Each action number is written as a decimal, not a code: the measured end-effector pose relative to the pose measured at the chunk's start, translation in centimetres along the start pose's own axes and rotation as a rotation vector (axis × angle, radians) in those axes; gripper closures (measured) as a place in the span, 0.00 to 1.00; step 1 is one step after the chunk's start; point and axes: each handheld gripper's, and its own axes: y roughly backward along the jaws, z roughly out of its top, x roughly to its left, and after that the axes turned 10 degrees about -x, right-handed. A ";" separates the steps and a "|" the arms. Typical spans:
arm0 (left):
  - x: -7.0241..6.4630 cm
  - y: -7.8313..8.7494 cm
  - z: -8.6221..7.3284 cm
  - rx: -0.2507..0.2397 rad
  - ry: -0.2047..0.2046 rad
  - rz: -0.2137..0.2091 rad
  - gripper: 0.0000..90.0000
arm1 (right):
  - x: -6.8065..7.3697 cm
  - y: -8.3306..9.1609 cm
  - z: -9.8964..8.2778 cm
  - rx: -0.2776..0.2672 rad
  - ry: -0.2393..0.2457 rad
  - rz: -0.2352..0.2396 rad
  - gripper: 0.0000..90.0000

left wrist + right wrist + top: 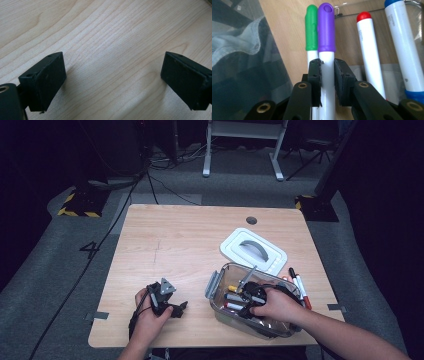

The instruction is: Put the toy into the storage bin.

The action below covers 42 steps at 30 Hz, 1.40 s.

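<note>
Right tool (pixel 327 82): jaws closed on the white barrel of a purple-capped marker (pixel 326 50), pads pressing both sides just below the cap. Marker body: white, round, smooth; cap: glossy purple, rounded at the end with a small dimple near the tip, slightly wider than the barrel. Lying directly alongside and touching it on one side: a green-capped marker (pixel 311 30) with the same white barrel. Farther off to the other side: a red-capped marker (pixel 368 47) and a thicker blue-capped marker (pixel 403 45), apart from the held one.

Location, high view: right tool (pixel 248 296) lowered inside the clear plastic container (pixel 216 287) at the near right of the table (pixel 170 245), among the markers already in it. Behind the container: its white lid (pixel 252 251) with grey handle, flat on the table. Just right of the container: two loose markers (pixel 299 285) on the tabletop.

Left tool (pixel 112 82): jaws spread wide, nothing between them, bare wood grain beneath. In the high view, left tool (pixel 172 307) resting near the front left of the table, well apart from the container.
</note>
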 end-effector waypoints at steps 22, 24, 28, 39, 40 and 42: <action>0.0 0.0 0.0 0.000 0.000 0.000 0.07 | -0.5 7.3 0.4 -0.328 0.049 -0.195 0.63; 0.0 0.0 0.0 0.000 0.000 -0.001 0.07 | -0.6 8.9 0.1 -0.380 0.047 -0.232 0.63; 0.0 0.0 0.0 0.000 0.000 0.000 0.07 | -1.2 11.4 -0.7 -0.441 0.018 -0.281 0.63; 0.0 0.0 0.0 0.000 0.001 -0.001 0.07 | -5.1 16.2 -4.7 -0.521 -0.114 -0.447 0.60; 0.0 0.0 0.0 0.000 0.000 0.000 0.07 | -5.5 16.3 -5.0 -0.522 -0.127 -0.457 0.60; 0.0 0.0 0.0 0.000 0.000 0.000 0.07 | -6.6 16.4 -5.9 -0.514 -0.154 -0.488 0.59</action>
